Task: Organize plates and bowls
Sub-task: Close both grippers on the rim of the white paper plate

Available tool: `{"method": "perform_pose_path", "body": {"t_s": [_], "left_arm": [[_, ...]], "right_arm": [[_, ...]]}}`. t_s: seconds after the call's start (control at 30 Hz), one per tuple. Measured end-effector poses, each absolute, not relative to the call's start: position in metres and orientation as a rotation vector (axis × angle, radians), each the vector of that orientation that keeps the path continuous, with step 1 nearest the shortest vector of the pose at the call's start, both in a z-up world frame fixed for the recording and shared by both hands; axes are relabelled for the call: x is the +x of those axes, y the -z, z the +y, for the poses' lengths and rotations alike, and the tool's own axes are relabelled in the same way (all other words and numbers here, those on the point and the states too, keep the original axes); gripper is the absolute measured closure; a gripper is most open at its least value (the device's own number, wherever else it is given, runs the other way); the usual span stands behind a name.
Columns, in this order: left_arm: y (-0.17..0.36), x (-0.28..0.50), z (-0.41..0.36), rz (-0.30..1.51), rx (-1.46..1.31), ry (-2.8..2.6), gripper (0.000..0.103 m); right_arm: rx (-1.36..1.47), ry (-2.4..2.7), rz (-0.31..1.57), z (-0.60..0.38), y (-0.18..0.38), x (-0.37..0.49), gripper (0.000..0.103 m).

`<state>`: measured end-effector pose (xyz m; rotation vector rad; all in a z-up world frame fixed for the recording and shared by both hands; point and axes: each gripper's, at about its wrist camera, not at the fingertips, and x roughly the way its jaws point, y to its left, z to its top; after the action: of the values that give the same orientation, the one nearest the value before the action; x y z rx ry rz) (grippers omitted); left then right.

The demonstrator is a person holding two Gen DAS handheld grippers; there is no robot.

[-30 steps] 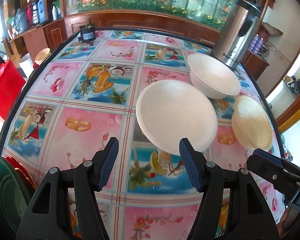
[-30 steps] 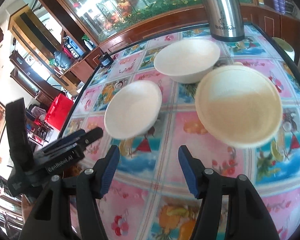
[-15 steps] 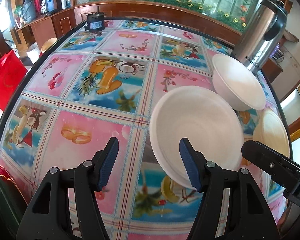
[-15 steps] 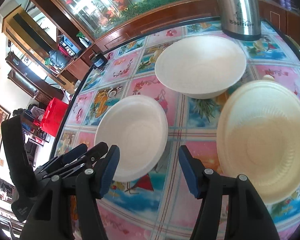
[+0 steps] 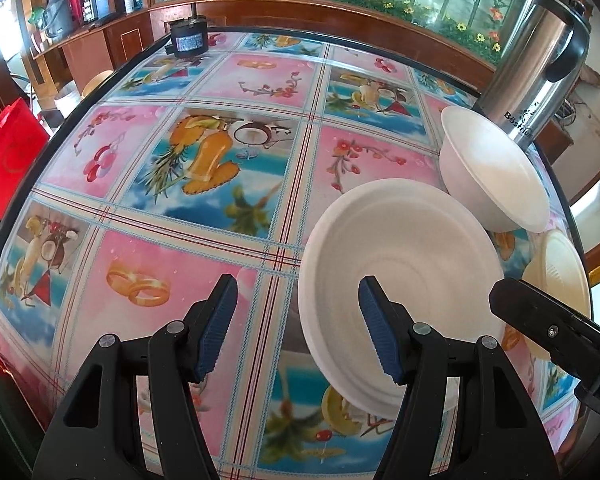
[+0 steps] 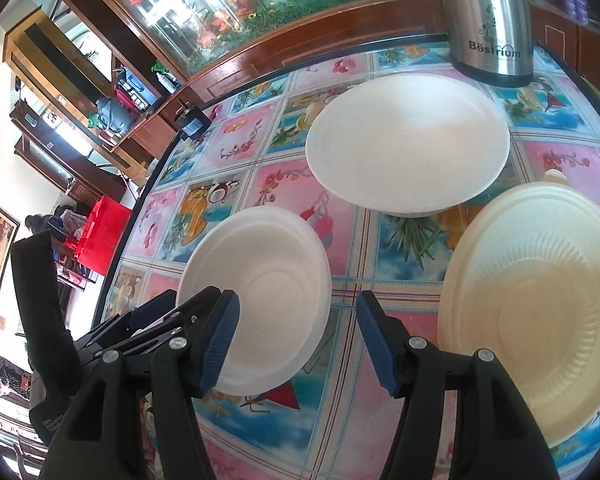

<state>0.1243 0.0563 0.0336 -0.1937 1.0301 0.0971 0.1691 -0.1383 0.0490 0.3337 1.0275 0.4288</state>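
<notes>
A white shallow bowl point(image 5: 404, 280) point(image 6: 260, 288) lies near on the patterned table. A deeper white bowl point(image 5: 488, 168) point(image 6: 408, 148) stands behind it by the kettle. A cream ribbed plate point(image 5: 556, 280) point(image 6: 540, 300) lies to the right. My left gripper point(image 5: 296, 326) is open; its right finger is over the shallow bowl's near rim and its left finger is outside it. My right gripper point(image 6: 296, 340) is open, between the shallow bowl and the cream plate. Each gripper shows in the other's view: the right one point(image 5: 548, 328), the left one point(image 6: 148, 328).
A steel kettle point(image 5: 536, 68) point(image 6: 488, 20) stands at the back right of the table point(image 5: 180, 208). A small black box point(image 5: 188, 40) sits at the far edge. A red bag point(image 5: 8, 152) is beyond the left edge.
Both grippers have moved forward toward the dishes, which now look larger and closer. The left gripper's right finger now reaches over the shallow bowl. Both stay open.
</notes>
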Motion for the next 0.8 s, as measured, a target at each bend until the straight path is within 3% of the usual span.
{"method": "perform_pose_path", "body": {"t_s": [0.43,0.8], "left_arm": [[-0.027,0.134,0.056,1.044,-0.2,-0.1,0.039],[-0.026,0.139,0.051,1.041,-0.162,-0.113,0.039]], "right_arm": [[0.331,-0.442,1.03,-0.14,-0.044,0.179,0.043],[0.319,-0.451,1.024,-0.14,-0.043,0.182,0.06]]}}
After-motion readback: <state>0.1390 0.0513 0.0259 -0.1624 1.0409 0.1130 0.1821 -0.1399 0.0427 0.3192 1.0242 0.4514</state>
